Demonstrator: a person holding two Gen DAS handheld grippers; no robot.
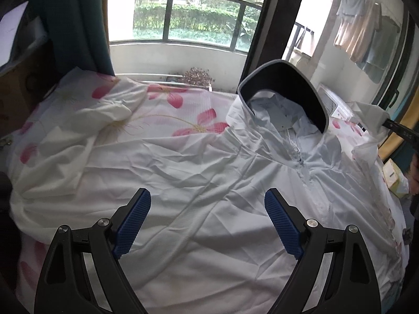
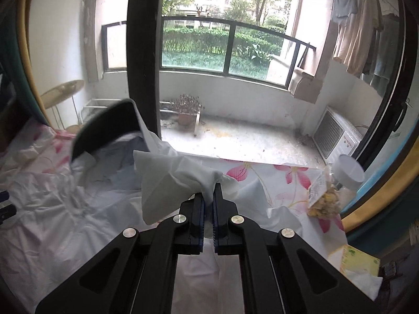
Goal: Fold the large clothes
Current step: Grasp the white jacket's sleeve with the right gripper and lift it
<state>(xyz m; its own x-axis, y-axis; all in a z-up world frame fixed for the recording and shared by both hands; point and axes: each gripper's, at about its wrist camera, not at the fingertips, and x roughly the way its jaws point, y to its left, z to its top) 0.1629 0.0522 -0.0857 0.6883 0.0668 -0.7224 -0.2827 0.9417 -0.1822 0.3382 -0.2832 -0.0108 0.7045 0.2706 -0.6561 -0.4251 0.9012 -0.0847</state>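
Left wrist view: left gripper point(image 1: 207, 219) gaped wide and empty over the thin white zip-front hooded jacket point(image 1: 209, 196), spread flat on the pink-flowered bedsheet point(image 1: 167, 104).

Right wrist view: right gripper point(image 2: 208, 204) pinched only a small bunch of jacket cloth point(image 2: 178, 180), right of the dark-lined hood point(image 2: 104, 128). Slippery fabric could slide free.

Jacket point(image 1: 209, 183) hem beyond lower edge

jacket point(image 1: 222, 183) on bed point(image 1: 167, 110); window point(image 1: 183, 13) behind
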